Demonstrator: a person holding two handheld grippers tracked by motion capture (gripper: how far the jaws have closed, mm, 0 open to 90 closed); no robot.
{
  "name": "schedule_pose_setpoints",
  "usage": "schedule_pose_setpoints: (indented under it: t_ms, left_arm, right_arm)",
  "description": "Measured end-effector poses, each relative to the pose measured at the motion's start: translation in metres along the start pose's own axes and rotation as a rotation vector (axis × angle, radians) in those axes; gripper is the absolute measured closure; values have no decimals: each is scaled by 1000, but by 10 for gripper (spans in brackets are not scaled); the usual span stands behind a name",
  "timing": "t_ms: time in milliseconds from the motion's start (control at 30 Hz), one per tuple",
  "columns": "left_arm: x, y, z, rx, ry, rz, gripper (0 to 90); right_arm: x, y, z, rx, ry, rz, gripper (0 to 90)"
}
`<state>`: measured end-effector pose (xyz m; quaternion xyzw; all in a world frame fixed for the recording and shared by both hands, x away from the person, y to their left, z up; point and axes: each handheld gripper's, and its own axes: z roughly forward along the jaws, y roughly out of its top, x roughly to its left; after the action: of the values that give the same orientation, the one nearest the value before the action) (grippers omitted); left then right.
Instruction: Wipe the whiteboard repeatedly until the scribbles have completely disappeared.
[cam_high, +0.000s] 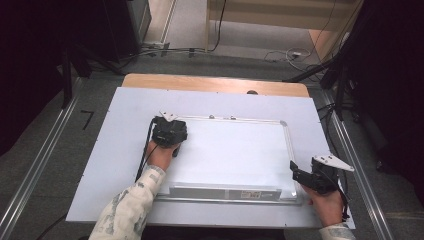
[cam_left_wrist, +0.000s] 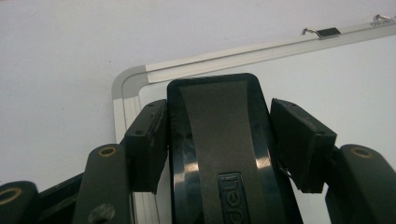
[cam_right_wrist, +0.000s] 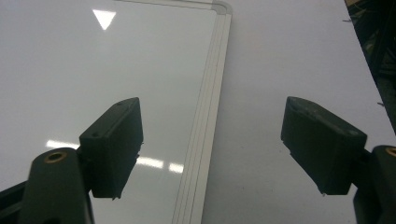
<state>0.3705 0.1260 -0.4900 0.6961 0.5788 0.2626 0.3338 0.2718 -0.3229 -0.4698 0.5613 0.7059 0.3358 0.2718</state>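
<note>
A white whiteboard (cam_high: 235, 150) with a silver frame lies flat on the table. My left gripper (cam_high: 169, 131) sits over its far-left corner, shut on a black eraser (cam_left_wrist: 219, 140) with a raised "deli" logo, and both pads (cam_left_wrist: 147, 140) press the eraser's sides. The board's rounded corner (cam_left_wrist: 128, 79) lies just ahead of the eraser. At the board's near-right corner my right gripper (cam_high: 296, 171) is open. Its jaws (cam_right_wrist: 212, 112) straddle the board's right frame edge (cam_right_wrist: 210, 116) with nothing between them.
A pale sheet (cam_high: 120, 150) covers the wooden table (cam_high: 215, 82) under the board. A silver tray strip (cam_high: 225, 192) runs along the board's near edge, and small metal clips (cam_left_wrist: 322, 31) sit on its far edge. Metal rails and floor cables (cam_high: 280, 54) surround the table.
</note>
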Motion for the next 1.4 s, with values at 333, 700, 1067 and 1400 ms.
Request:
schedule_pose_setpoints:
  t_ms: [333,700,1067,1400]
  left_arm:
    - [-15,-21,-24,18,-64,53,389]
    - [-30,-38,-42,17,-142,108,388]
    - [-14,-9,-9,5,-56,39,394]
    - [-4,0,-2,13,-6,11,407]
  right_arm:
    - [0,0,0,3,0,0,195]
    - [3,0,1,5,-2,-9,196]
    - [1,0,1,4,1,-4,196]
    - [1,0,1,3,1,-4,196]
